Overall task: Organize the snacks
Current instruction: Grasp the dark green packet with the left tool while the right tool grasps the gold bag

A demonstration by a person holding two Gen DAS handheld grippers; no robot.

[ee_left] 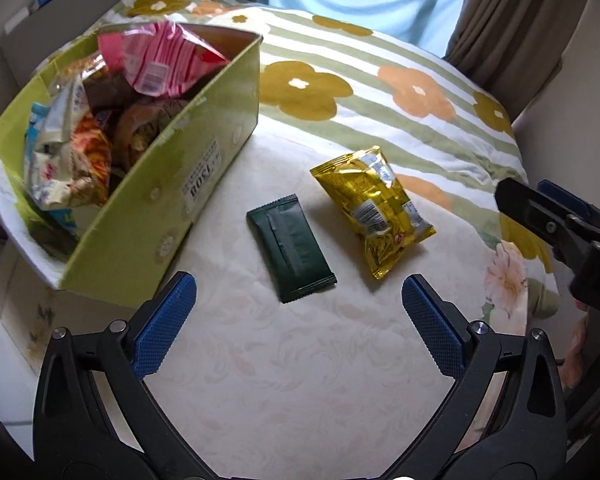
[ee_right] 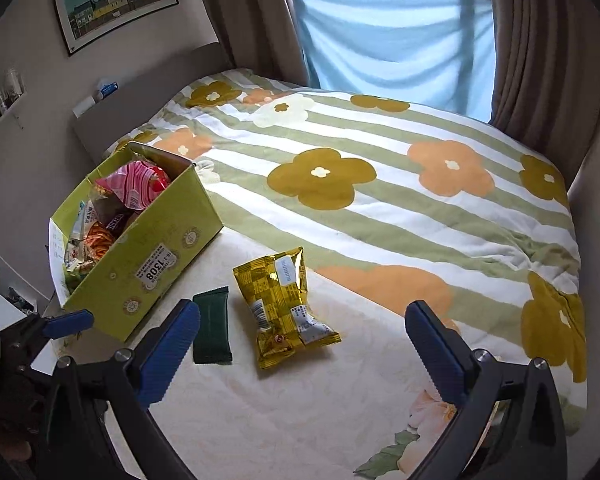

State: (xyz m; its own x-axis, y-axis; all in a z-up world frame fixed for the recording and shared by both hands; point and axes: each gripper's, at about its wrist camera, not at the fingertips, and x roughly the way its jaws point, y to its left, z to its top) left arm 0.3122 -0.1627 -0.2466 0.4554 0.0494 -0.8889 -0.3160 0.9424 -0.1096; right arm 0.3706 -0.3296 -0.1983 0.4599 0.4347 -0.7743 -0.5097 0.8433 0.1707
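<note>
Your left gripper (ee_left: pixel 298 300) hangs with its blue pads spread wide and nothing between them, just short of the dark green packet (ee_left: pixel 291 248) lying flat on the cream bedcover (ee_left: pixel 300 380). Your right gripper (ee_right: pixel 302 330) is likewise spread and empty. Beside the packet lies the gold snack bag (ee_left: pixel 374 210). Left of both stands the green box (ee_left: pixel 160 200), full of snacks, a pink bag (ee_left: pixel 160 60) on top.
</note>
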